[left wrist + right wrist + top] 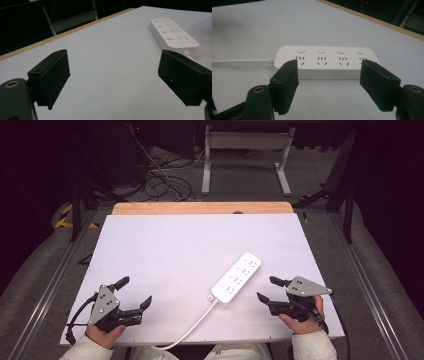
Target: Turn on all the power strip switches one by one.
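At the near edge of the white worktop (165, 240), the left claw (136, 292) sits at the near left corner in a person's hand, its jaws spread wide with nothing between them. At the near right, the right claw (265, 289) is held in the other hand, its jaws likewise standing wide apart and gripping nothing; they point left toward the power strip (236, 278).

The power strip lies flat on the worktop just left of the right claw, apart from it, set at a slant so that its cord end is nearer and its other end runs away to the far right. In the right gripper view its long side faces the open jaws, showing a row of four round buttons above four sets of sockets. Its white cord (192, 326) leaves the near end and trails to the near edge of the worktop.

Beyond the white sheet, a strip of wood (200, 208) shows along the far edge.
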The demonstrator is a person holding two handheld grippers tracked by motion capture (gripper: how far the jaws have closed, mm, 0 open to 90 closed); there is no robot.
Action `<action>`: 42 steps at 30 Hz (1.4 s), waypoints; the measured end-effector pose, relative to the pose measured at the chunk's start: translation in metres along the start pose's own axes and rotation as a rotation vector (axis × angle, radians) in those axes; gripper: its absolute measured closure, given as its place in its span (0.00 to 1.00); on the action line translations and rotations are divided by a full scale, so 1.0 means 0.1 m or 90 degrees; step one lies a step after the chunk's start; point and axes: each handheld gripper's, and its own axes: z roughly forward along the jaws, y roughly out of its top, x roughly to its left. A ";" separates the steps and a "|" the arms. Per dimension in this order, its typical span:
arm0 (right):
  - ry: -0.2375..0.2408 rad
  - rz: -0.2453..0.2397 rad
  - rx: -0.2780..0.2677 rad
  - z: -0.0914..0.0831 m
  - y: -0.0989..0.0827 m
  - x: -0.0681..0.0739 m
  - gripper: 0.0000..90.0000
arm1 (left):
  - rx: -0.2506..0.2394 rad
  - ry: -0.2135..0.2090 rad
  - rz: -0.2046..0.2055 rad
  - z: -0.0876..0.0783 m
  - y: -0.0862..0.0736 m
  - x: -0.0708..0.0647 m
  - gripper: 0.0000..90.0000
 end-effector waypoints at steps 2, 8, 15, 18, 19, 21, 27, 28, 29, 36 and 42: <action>-0.001 -0.006 -0.002 0.00 0.01 0.00 0.36 | 0.001 0.005 0.006 0.00 0.00 0.00 0.12; -0.003 -0.011 0.004 -0.01 0.03 0.03 0.40 | -0.001 0.013 0.015 0.00 0.00 -0.01 0.12; -0.005 -0.023 0.013 -0.01 0.04 0.04 0.48 | -0.004 0.018 0.018 -0.01 0.00 -0.01 0.12; -0.001 -0.028 0.022 -0.02 0.06 0.04 0.56 | 0.002 0.021 0.026 -0.01 0.00 -0.02 0.13; -0.001 -0.028 0.022 -0.02 0.06 0.04 0.56 | 0.002 0.021 0.027 -0.01 0.00 -0.02 0.13; 0.004 -0.026 0.027 -0.03 0.07 0.05 0.60 | 0.002 0.021 0.028 -0.01 0.00 -0.02 0.13; 0.024 -0.025 0.046 -0.02 0.15 0.05 0.73 | 0.001 0.025 0.029 -0.02 0.00 -0.02 0.13; 0.027 -0.026 0.048 -0.02 0.17 0.05 0.76 | 0.001 0.025 0.030 -0.02 0.00 -0.02 0.13; 0.032 -0.025 0.051 -0.01 0.18 0.05 0.80 | 0.000 0.025 0.031 -0.02 0.00 -0.02 0.13; 0.070 -0.026 0.068 0.04 0.32 0.03 0.96 | -0.001 0.027 0.033 -0.01 0.00 -0.03 0.13; 0.098 -0.030 0.073 0.11 0.44 0.03 1.00 | 0.000 0.028 0.033 -0.01 0.00 -0.03 0.13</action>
